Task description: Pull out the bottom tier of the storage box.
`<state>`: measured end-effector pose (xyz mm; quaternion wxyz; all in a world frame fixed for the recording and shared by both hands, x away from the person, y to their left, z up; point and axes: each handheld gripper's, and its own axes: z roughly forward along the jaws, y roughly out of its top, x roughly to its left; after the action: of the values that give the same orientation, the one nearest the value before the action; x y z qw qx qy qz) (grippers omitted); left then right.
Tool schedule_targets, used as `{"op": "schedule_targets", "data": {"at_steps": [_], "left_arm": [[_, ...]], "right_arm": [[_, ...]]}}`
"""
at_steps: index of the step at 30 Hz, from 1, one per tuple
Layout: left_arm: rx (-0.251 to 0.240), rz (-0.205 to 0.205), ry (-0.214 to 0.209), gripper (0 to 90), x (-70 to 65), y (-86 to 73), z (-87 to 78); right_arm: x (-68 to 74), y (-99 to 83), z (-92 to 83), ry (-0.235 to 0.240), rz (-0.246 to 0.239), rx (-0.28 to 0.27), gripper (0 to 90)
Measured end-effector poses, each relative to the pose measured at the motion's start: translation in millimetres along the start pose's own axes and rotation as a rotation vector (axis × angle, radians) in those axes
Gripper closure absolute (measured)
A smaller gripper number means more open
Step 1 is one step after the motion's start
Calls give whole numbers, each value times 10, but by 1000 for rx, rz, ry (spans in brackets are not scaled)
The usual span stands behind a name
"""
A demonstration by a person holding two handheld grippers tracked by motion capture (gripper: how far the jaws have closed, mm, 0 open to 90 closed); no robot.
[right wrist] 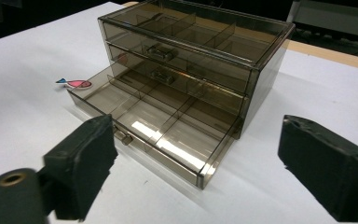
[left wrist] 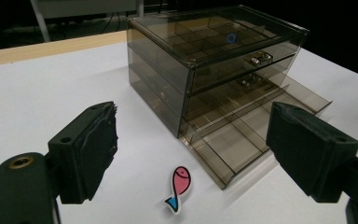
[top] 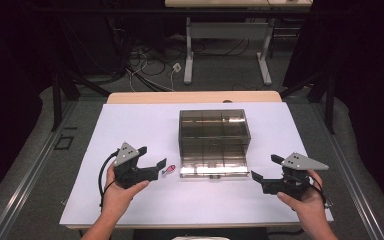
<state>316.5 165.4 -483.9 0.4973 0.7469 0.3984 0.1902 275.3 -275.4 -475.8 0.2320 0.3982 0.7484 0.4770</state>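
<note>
**Bottom drawer stands open, fish sticker waits ahead of the left jaws**

The left gripper [top: 152, 167] is held with its jaws spread and nothing between them. Seen along those jaws in the left gripper view, the pink fish sticker [left wrist: 179, 187] lies flat on the white table cover [left wrist: 42, 98], just ahead of the gap and slightly nearer the right-hand jaw. Beyond it the pulled-out bottom drawer [left wrist: 242, 135] of the smoked plastic drawer cabinet [left wrist: 205, 51] is seen.

The right gripper [top: 263, 169] is likewise held with jaws wide apart and empty. Between them, in the right gripper view, the open drawer's front compartments [right wrist: 168, 130] are framed, and its small handle [right wrist: 122, 137] sits just beside the left-hand jaw.

The step in hand is judged to be the pick-up of the sticker. A low, flat approach is called for next, because the sticker is thin and lies flush on the cover. It could be pushed along rather than pinched.
</note>
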Motion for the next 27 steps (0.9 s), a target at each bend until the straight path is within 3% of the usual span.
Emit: {"op": "schedule_targets", "data": {"at_steps": [5,17,27], "left_arm": [[24,-16,4,204,2,50,86],[52,-105,-11,230,79,150,266],[95,-109,-2,274,178,224,371]], "right_arm": [[8,-29,17,11,34,-6,30],[7,-106,72,9,17,6,0],[11,-132,72,14,4,9,0]]}}
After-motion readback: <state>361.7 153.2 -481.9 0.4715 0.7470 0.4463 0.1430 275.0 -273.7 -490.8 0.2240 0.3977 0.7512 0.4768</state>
